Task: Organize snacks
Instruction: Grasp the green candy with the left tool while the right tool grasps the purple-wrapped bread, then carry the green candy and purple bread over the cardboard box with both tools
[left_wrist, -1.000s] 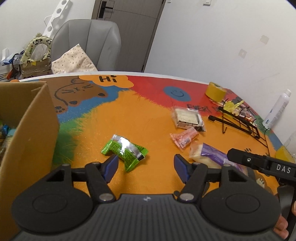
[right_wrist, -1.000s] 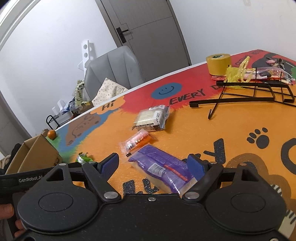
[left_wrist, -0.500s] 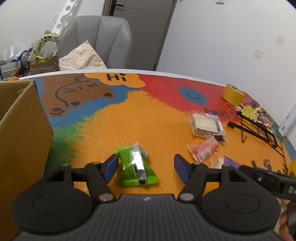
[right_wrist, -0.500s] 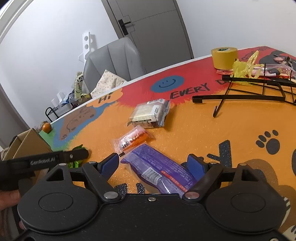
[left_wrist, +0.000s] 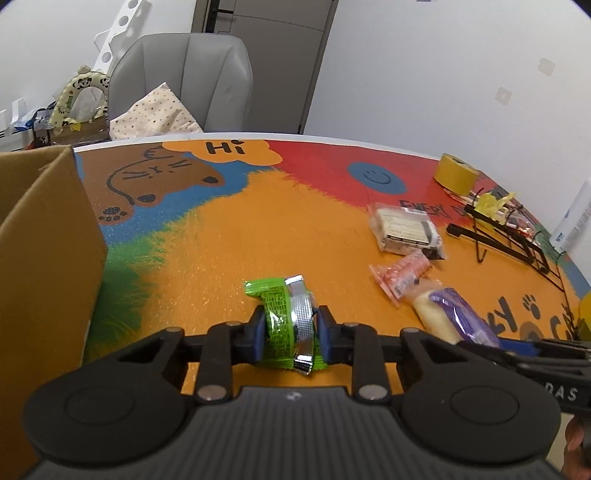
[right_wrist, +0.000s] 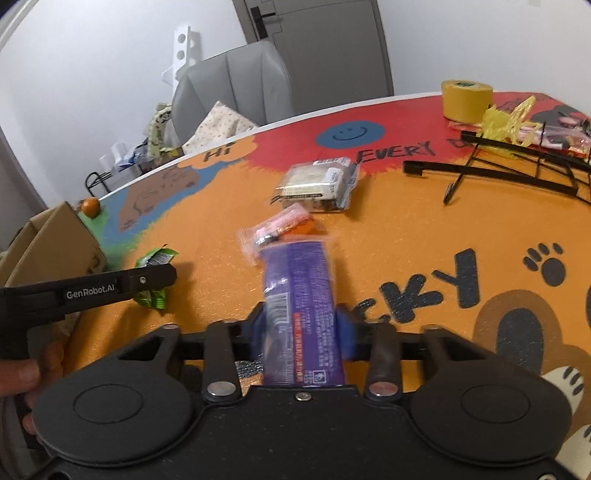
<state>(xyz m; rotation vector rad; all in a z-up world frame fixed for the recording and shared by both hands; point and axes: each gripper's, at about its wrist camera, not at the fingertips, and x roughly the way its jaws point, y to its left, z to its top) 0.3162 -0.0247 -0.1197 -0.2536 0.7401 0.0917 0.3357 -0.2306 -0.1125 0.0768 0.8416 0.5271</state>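
Note:
My left gripper (left_wrist: 290, 334) is shut on a green and silver snack packet (left_wrist: 286, 314) that lies on the colourful table mat (left_wrist: 240, 236). My right gripper (right_wrist: 301, 332) is shut on a purple snack packet (right_wrist: 301, 291), which also shows in the left wrist view (left_wrist: 458, 317). A pink packet (right_wrist: 282, 225) and a clear pack of beige biscuits (right_wrist: 314, 184) lie on the mat beyond the purple one. They show in the left wrist view too, the pink packet (left_wrist: 402, 271) and the biscuit pack (left_wrist: 404, 229). The green packet shows under the left gripper in the right wrist view (right_wrist: 153, 258).
An open cardboard box (left_wrist: 40, 258) stands at the left edge of the table. A black wire rack (right_wrist: 517, 173), a yellow tape roll (right_wrist: 466, 99) and yellow plastic scraps (right_wrist: 509, 118) lie at the far right. A grey chair (left_wrist: 181, 77) stands behind the table.
Both grippers moved forward and down and closed: the left onto the green packet, the right onto the purple packet. Both were open before.

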